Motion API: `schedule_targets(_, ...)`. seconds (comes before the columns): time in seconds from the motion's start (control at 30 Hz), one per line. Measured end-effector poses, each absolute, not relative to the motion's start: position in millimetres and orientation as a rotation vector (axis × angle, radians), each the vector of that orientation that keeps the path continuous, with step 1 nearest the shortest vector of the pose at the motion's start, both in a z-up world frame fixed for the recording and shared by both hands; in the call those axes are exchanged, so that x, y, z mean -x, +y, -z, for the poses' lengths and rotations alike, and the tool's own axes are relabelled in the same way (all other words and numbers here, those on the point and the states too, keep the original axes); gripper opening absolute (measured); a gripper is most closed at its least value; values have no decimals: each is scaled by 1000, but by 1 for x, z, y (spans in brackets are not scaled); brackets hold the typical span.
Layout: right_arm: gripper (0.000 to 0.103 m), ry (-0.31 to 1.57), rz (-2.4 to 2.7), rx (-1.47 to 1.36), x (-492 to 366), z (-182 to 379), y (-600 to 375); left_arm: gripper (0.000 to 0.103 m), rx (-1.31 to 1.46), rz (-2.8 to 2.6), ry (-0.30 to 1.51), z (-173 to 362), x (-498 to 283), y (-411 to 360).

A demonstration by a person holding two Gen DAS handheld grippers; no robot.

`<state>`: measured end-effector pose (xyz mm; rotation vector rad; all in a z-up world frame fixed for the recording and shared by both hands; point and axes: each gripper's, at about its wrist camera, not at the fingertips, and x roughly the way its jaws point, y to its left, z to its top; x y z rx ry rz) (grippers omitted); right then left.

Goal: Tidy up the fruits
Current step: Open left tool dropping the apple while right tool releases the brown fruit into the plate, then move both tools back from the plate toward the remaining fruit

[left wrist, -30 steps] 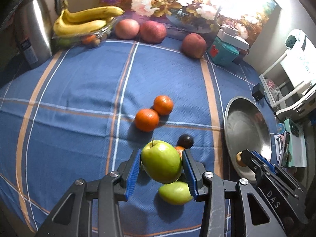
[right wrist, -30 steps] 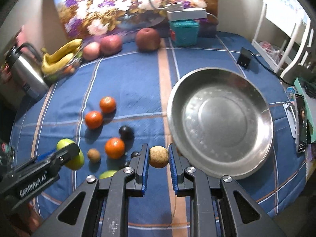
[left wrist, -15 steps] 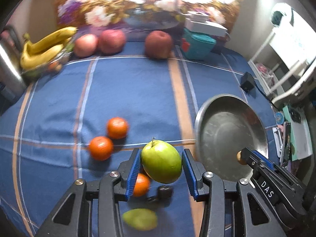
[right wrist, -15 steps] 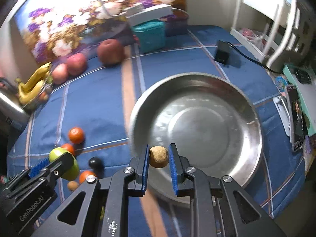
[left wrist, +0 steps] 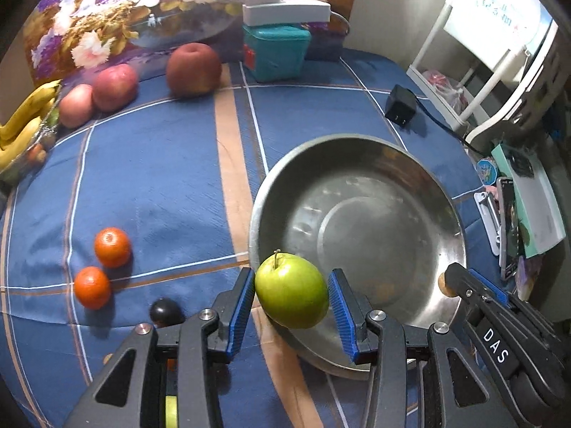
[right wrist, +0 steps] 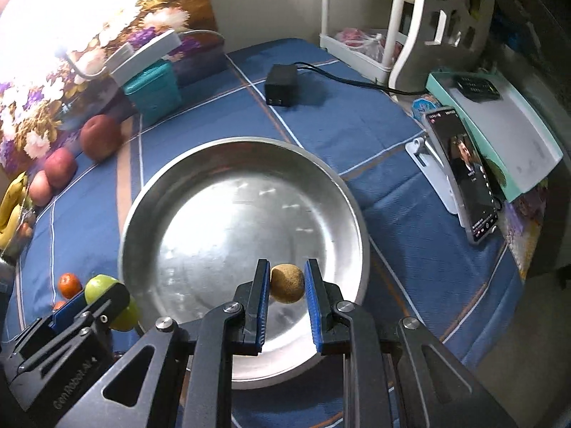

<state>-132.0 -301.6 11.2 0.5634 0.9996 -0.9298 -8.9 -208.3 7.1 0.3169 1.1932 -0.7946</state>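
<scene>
My left gripper (left wrist: 292, 290) is shut on a green apple (left wrist: 292, 290) and holds it over the near left rim of the empty steel bowl (left wrist: 357, 149). My right gripper (right wrist: 286, 283) is shut on a small brown kiwi (right wrist: 287, 283) and holds it above the near side of the bowl (right wrist: 142, 207). The green apple also shows in the right wrist view (right wrist: 101, 287), left of the bowl. Two oranges (left wrist: 111, 246) (left wrist: 91, 287) and a dark plum (left wrist: 165, 312) lie on the blue cloth to the left.
Three red apples (left wrist: 192, 67) and bananas (left wrist: 25, 121) sit at the back left, by a teal box (left wrist: 274, 51). A black adapter (right wrist: 281, 79) with its cable lies behind the bowl. A phone on a stand (right wrist: 464, 174) and a white rack (right wrist: 360, 35) stand to the right.
Both grippers have moved right, from above the loose fruit to over the bowl, each still holding its fruit. The small green fruit has dropped out of the left view.
</scene>
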Motion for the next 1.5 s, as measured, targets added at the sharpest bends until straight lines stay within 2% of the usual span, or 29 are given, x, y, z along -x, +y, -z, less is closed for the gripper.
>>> schedule_targets(0.43,23,1016,919,-581,133,-6,-305,48,-323,798,1164,-15,11,-206)
schedule_targets(0.47,26,1016,920,-580,133,-6,-305,50,-324,789,1167,-15,9,-204)
schedule_targets(0.53,43,1013,919,-583,134,-6,-305,54,-320,763,1174,-13,5,-198)
schedule_targets(0.67,48,1010,913,-572,133,-9,-303,70,-317,698,1174,-10,-5,-181)
schedule_targets(0.73,61,1009,910,-567,132,-10,-301,77,-315,658,1169,-9,-10,-170)
schedule_targets(0.97,82,1014,878,-549,126,-9,-293,103,-292,531,1126,-8,-25,-130)
schedule_targets(1.1,84,1013,841,-535,119,-6,-282,103,-282,477,1098,-8,-31,-103)
schedule_targets(1.13,91,1012,832,-534,117,-5,-279,103,-281,466,1091,-7,-32,-96)
schedule_targets(1.2,95,1013,826,-518,113,-4,-272,103,-280,446,1080,-7,-35,-83)
schedule_targets(1.5,95,1001,769,-429,88,-8,-237,103,-275,349,1048,-5,-45,-29)
